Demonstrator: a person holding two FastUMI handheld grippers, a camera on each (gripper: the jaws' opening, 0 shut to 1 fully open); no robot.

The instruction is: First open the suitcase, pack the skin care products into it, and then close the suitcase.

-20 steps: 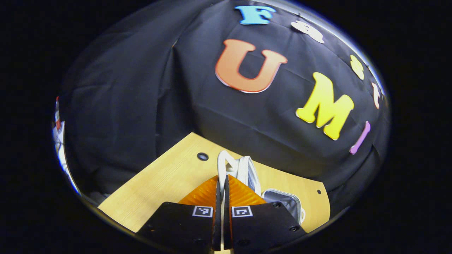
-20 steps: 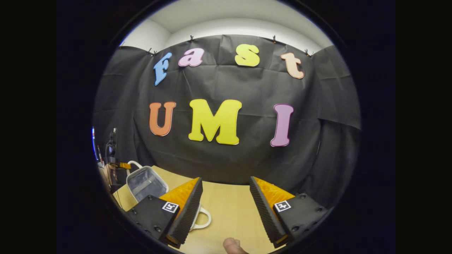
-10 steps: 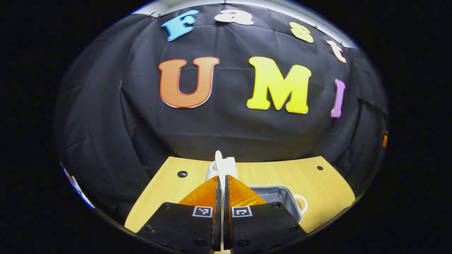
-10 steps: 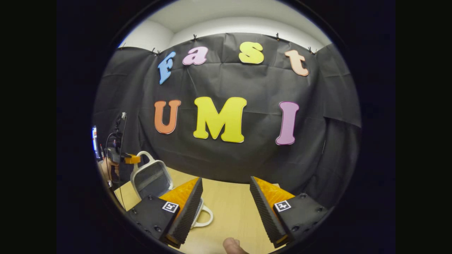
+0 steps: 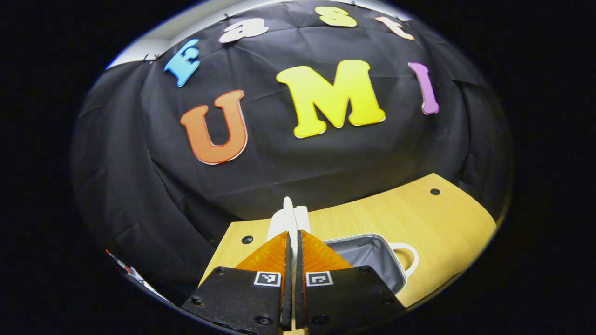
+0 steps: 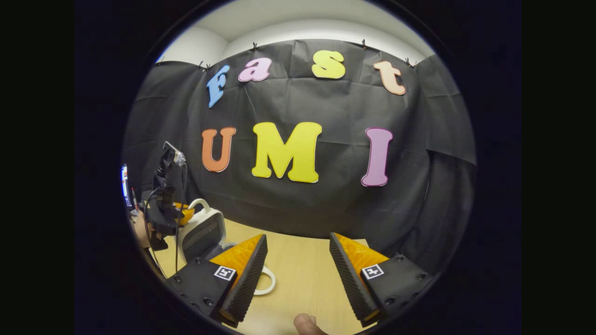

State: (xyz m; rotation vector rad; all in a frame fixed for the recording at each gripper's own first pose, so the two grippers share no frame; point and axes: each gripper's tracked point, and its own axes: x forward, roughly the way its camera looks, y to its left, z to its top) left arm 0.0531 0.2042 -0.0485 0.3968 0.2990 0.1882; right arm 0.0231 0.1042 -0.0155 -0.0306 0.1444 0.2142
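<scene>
I found the left gripper clenched on the white handle of the suitcase lid, both fingers pressing it between them. Compared with the frames a second earlier, the lid had risen from a low tilt to nearly upright in the right gripper view, and the left gripper view had swung so that more of the table came into sight. I judged the opening step all but complete: the suitcase stood open on the wooden table with its grey lining exposed.

The right gripper hung released, its jaws wide apart over bare tabletop, holding nothing. I had made no real change to it over that second. A fingertip of the person's hand showed at the bottom edge of its view.

The left gripper view gave me the open lower shell and its own looped handle at the near end. The right gripper view supplied what that one lacked: the lid's inner face seen from the side, and the left gripper with its holding hand at the lid's top. I could not locate the skin care products in either view, so packing had not begun.
</scene>
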